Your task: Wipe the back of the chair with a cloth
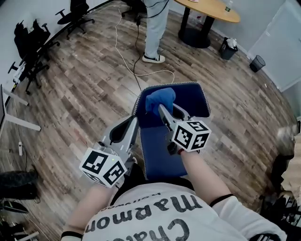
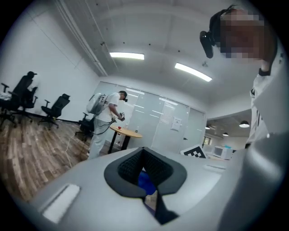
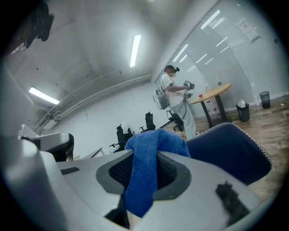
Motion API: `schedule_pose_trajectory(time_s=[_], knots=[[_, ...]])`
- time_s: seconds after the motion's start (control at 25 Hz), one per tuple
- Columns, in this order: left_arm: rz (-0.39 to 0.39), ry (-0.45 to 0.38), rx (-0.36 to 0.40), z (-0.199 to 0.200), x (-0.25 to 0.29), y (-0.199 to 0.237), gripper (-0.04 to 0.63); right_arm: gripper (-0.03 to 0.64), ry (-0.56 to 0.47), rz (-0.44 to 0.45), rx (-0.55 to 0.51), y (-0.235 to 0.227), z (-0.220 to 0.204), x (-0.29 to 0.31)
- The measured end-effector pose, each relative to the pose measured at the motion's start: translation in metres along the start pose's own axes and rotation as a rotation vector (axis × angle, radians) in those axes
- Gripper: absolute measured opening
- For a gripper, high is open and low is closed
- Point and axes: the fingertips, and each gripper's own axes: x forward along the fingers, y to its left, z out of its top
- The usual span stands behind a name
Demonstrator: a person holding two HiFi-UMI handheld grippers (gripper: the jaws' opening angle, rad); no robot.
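Observation:
A blue chair stands right in front of me, its back (image 1: 190, 96) away from me and its seat (image 1: 157, 153) toward me. My right gripper (image 1: 162, 109) is shut on a blue cloth (image 1: 160, 99), which is bunched against the top left of the chair back. In the right gripper view the cloth (image 3: 149, 155) hangs over the jaws of the right gripper (image 3: 144, 173), with the chair back (image 3: 226, 151) to the right. My left gripper (image 1: 135, 122) sits at the chair's left edge. In the left gripper view the left gripper (image 2: 145, 170) has its jaws together with nothing held.
A person (image 1: 155, 28) stands beyond the chair beside a round wooden table (image 1: 211, 9). A white cable (image 1: 126, 52) trails over the wood floor toward the chair. Black office chairs (image 1: 75, 14) line the far left wall. Two bins (image 1: 228, 47) stand at the far right.

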Motion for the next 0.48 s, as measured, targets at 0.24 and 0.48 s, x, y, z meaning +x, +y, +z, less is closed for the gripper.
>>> schedule_pose_trajectory(time_s=[0.24, 0.48], knots=[[-0.085, 0.067, 0.009, 0.008, 0.032, 0.020, 0.008, 0.109, 0.089, -0.049, -0.024, -0.010, -0.015, 0.018], [-0.102, 0.104, -0.013, 0.000, 0.047, 0.035, 0.008, 0.109, 0.152, -0.104, -0.026, -0.027, -0.045, 0.042]])
